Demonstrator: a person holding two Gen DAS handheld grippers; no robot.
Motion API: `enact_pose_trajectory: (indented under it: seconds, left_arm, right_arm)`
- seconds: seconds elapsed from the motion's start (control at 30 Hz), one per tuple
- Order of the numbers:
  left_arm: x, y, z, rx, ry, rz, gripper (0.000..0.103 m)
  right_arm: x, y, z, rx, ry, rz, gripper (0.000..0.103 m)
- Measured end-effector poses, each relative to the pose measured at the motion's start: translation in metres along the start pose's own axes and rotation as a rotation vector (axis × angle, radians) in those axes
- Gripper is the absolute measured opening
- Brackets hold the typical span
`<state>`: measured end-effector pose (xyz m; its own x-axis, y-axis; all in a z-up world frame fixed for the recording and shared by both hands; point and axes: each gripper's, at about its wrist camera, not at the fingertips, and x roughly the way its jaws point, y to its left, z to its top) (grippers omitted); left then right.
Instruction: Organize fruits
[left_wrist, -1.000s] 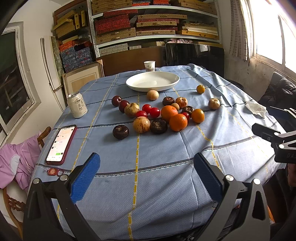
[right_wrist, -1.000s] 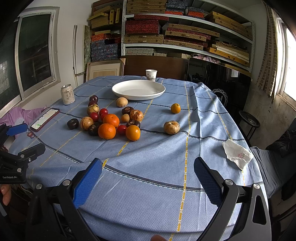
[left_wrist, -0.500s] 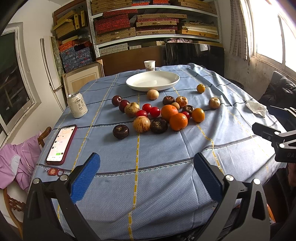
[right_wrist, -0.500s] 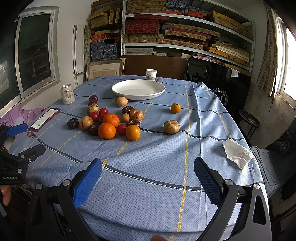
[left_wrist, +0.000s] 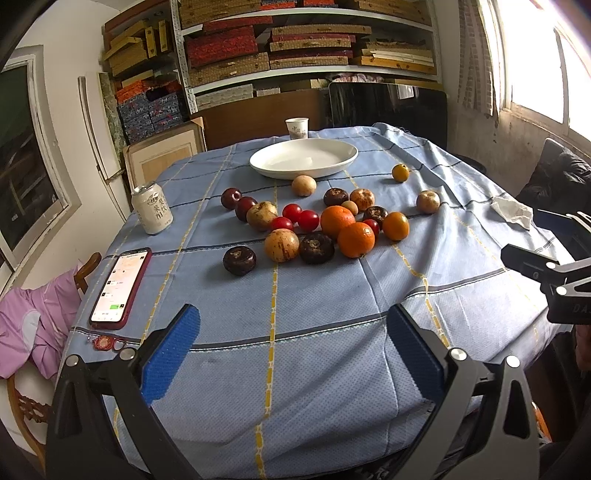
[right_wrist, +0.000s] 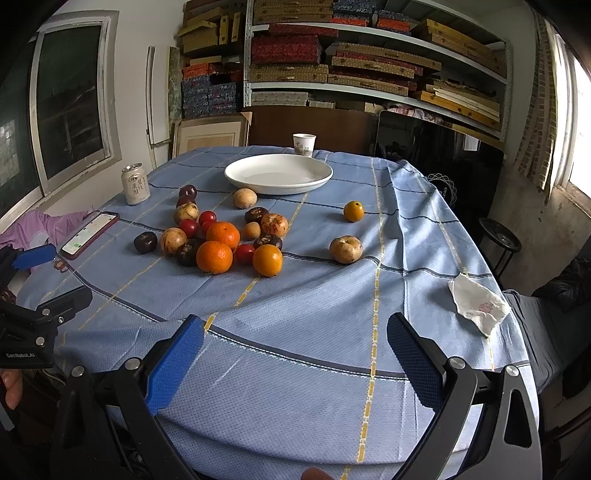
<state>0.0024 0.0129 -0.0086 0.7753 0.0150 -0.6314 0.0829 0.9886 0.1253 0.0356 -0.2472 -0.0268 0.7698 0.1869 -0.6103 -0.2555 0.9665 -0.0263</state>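
Note:
Several fruits lie loose mid-table: oranges (left_wrist: 355, 239) (right_wrist: 214, 256), red tomatoes (left_wrist: 308, 220), dark round fruits (left_wrist: 239, 260) and tan ones (left_wrist: 281, 244). A small orange (right_wrist: 353, 211) and a tan fruit (right_wrist: 345, 249) sit apart to the right. An empty white plate (left_wrist: 303, 158) (right_wrist: 278, 173) stands behind the pile. My left gripper (left_wrist: 291, 354) is open over the near table edge, nothing between its blue pads. My right gripper (right_wrist: 295, 358) is open too, low over the near cloth, well short of the fruit. Each gripper shows at the other view's edge.
A blue checked tablecloth (left_wrist: 325, 302) covers the table. A drink can (left_wrist: 152, 208), a phone (left_wrist: 120, 288) and a small keyring (left_wrist: 107, 342) lie on the left. A paper cup (right_wrist: 304, 144) stands behind the plate; a crumpled tissue (right_wrist: 478, 304) lies right. Shelves fill the back wall.

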Motion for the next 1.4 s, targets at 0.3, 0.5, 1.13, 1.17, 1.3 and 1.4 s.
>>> enact_pose_trajectory:
  seconds: [0.3, 0.5, 1.13, 1.17, 1.3, 1.4]
  left_arm:
    - [0.019, 0.007, 0.003, -0.016, 0.021, -0.015, 0.099]
    - [0.040, 0.023, 0.011, -0.067, 0.026, -0.030, 0.099]
    - [0.112, 0.095, 0.033, -0.189, 0.131, -0.093, 0.099]
    - [0.116, 0.096, 0.033, -0.191, 0.141, -0.096, 0.099]
    - [0.134, 0.096, 0.038, -0.171, 0.171, -0.099, 0.099]
    - [0.144, 0.094, 0.042, -0.161, 0.179, -0.118, 0.099]
  right_arm:
    - [0.004, -0.011, 0.005, 0.058, -0.058, 0.124, 0.099]
    - [0.019, -0.018, 0.013, 0.043, -0.053, 0.161, 0.099]
    - [0.161, -0.066, 0.069, -0.044, 0.224, -0.002, 0.056]
    - [0.165, -0.065, 0.069, -0.048, 0.232, 0.001, 0.056]
    - [0.182, -0.068, 0.071, -0.051, 0.259, 0.026, 0.055]
    - [0.190, -0.071, 0.073, -0.046, 0.273, 0.032, 0.052]
